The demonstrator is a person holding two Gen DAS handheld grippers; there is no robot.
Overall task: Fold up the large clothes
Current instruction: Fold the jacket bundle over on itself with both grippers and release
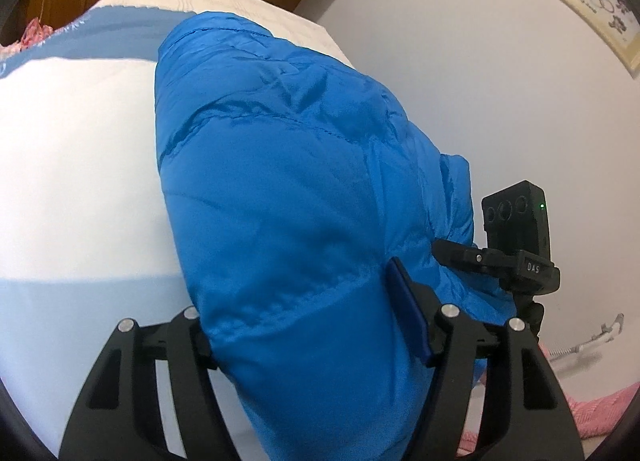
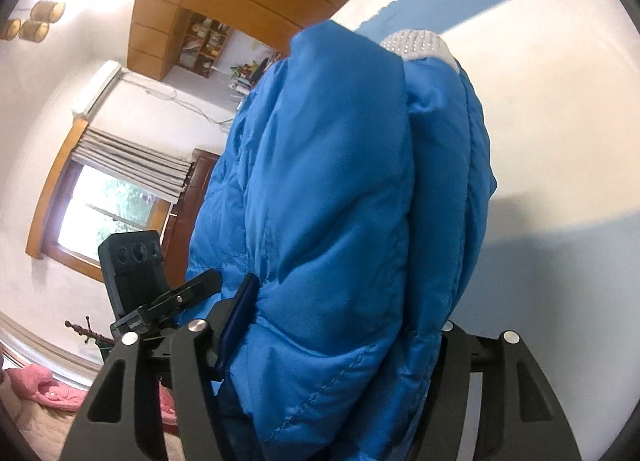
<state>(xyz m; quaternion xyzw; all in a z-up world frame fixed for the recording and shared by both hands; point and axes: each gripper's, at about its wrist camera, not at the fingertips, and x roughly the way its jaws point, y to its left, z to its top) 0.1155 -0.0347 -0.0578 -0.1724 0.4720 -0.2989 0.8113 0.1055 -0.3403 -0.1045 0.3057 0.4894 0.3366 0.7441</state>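
the left gripper point(image 1: 308, 321) is clamping a thick bundle of the blue puffy jacket point(image 1: 288, 165), with its jaws held fairly wide apart by the padding between them; one dark blue pad point(image 1: 410, 313) is showing pressed into the right side of the bundle, while the other finger is hiding behind the cloth. the right gripper point(image 2: 340, 345) is doing the same, its jaws spread around a fat fold of the jacket point(image 2: 340, 181), one pad point(image 2: 236, 325) pressing in at the left and the far finger mostly covered.

in my judgement both grippers are carrying the folded jacket as one bundle, so the step is going well only if both are moving together at the same height and pace. the slick, springy fabric is likely wanting to slide and puff open, so the squeeze should be staying firm until the bundle is resting flat, and the layers should be lowered with the edges lined up.

further out, the jacket is reaching away from both sets of jaws over the white sheet point(image 1: 72, 165), which is carrying a pale blue stripe point(image 1: 100, 37). a grey studded patch point(image 2: 420, 43) is peeking out at the far end of the jacket. how much of the jacket is touching the sheet i cannot tell.
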